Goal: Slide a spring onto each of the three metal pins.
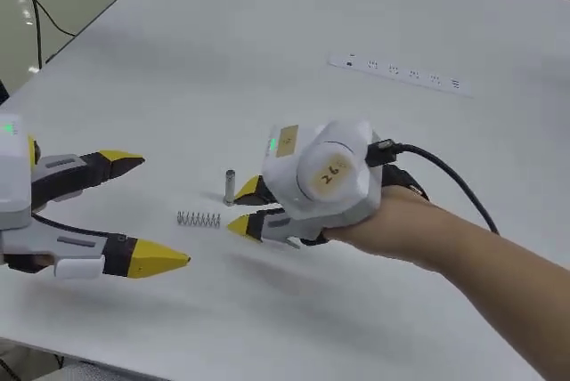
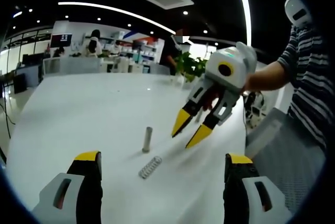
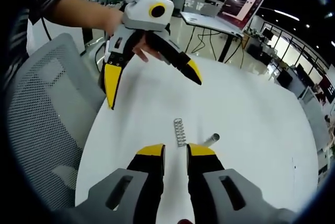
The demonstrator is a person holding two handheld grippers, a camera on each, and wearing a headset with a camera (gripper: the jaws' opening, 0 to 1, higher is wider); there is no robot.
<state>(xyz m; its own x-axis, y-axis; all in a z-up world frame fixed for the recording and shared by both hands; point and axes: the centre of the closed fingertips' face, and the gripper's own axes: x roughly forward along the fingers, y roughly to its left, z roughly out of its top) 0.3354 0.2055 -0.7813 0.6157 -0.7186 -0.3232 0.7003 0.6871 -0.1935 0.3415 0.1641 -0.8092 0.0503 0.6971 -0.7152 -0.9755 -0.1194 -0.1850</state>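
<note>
A small coil spring [image 1: 198, 219] lies flat on the white table [image 1: 267, 43], and a short metal pin [image 1: 230, 187] stands upright just beyond it. My left gripper [image 1: 156, 212] is to the left of the spring, open wide and holding nothing. My right gripper [image 1: 239, 210] comes in from the right with a narrow gap between its jaws, and its tips sit close to the spring and pin. In the left gripper view, the spring [image 2: 149, 166] and pin [image 2: 147, 139] lie ahead of my left gripper [image 2: 163, 158]. In the right gripper view, the spring [image 3: 179, 131] and pin [image 3: 211, 140] lie just past my right gripper [image 3: 176, 150].
A white power strip [image 1: 396, 72] lies farther back on the table, to the right. A black cable [image 1: 36, 16] hangs off the far left edge. A grey mesh chair [image 3: 47, 109] stands beside the table. The near table edge runs just below the left gripper.
</note>
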